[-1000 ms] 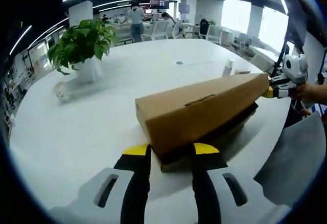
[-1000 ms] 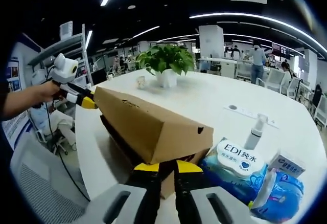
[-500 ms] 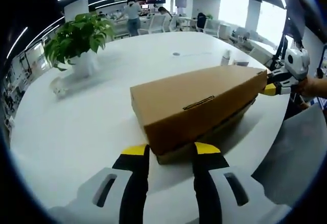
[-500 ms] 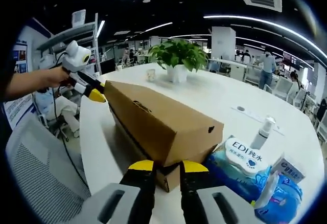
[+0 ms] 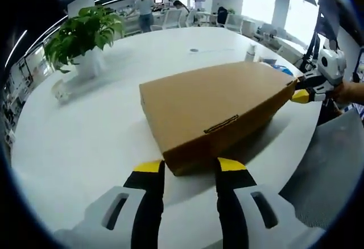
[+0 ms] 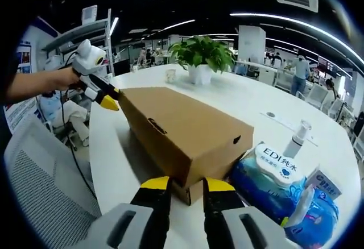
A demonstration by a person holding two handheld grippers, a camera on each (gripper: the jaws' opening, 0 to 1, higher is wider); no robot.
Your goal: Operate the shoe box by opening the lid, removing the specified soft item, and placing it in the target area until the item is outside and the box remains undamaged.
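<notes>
Two grippers (image 5: 189, 166) (image 6: 186, 184); one shoe box (image 5: 213, 110).

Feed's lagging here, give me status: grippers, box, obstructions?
Left gripper and right gripper open, one at each end of brown cardboard shoe box. Lid down. Blue wet-wipes pack against box by right gripper.

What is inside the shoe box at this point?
Nothing inside can be seen: the shoe box has its lid down over the base, covering the contents. Only the brown cardboard outside shows.
</notes>
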